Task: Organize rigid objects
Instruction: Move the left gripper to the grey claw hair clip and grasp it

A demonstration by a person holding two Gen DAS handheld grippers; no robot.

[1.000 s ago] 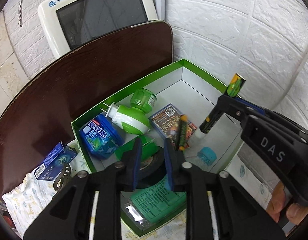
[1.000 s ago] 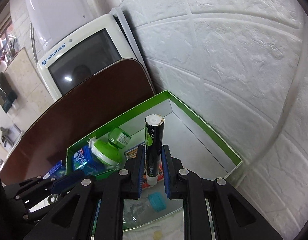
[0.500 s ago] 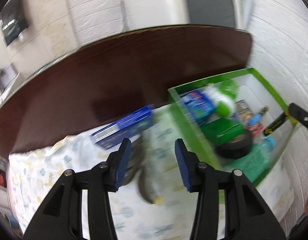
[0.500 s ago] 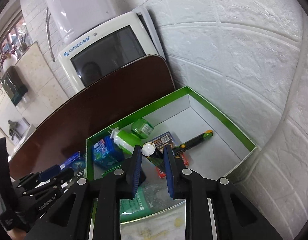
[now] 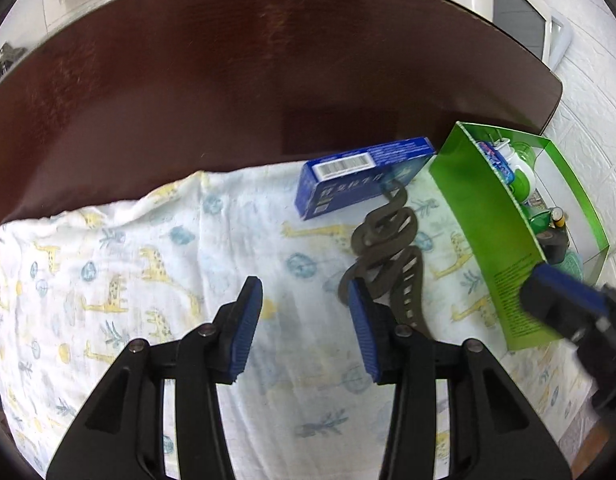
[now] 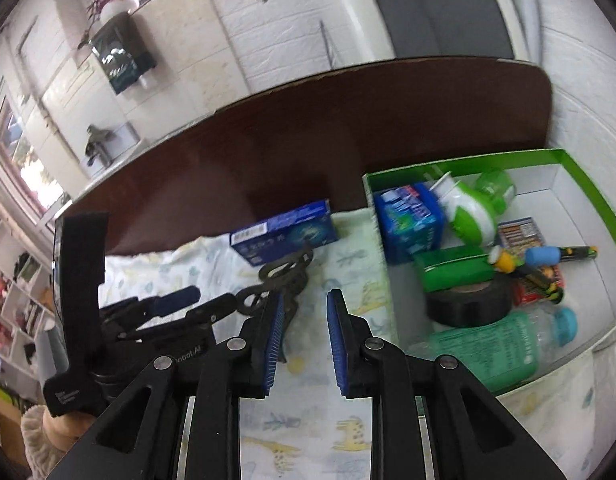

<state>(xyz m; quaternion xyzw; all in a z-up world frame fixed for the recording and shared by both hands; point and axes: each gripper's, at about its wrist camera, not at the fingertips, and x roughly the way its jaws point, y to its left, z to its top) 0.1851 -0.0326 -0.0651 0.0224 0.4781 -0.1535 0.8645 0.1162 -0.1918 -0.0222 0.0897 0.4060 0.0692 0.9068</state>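
A green box (image 5: 504, 240) (image 6: 588, 184) stands at the right, holding a black tape roll (image 6: 468, 300), a green bottle (image 6: 492, 348), a blue pack (image 6: 408, 224), a green-and-white plug-in device (image 6: 472, 212) and a black tube (image 6: 564, 254). A blue carton (image 5: 360, 176) (image 6: 284, 232) and a dark metal tool (image 5: 388, 248) (image 6: 280, 276) lie on the patterned cloth (image 5: 148, 260). My left gripper (image 5: 306, 328) is open and empty over the cloth, just left of the tool. My right gripper (image 6: 304, 340) is open and empty, left of the box.
A dark brown table top (image 5: 228, 80) lies behind the cloth. A white appliance with a dark screen (image 6: 440, 20) stands behind the table. A white brick wall (image 5: 596, 80) lies right of the box.
My right gripper let go of the black tube, which now lies in the box, and drew back left. My left gripper swung left out of the box and opened wide over the cloth.
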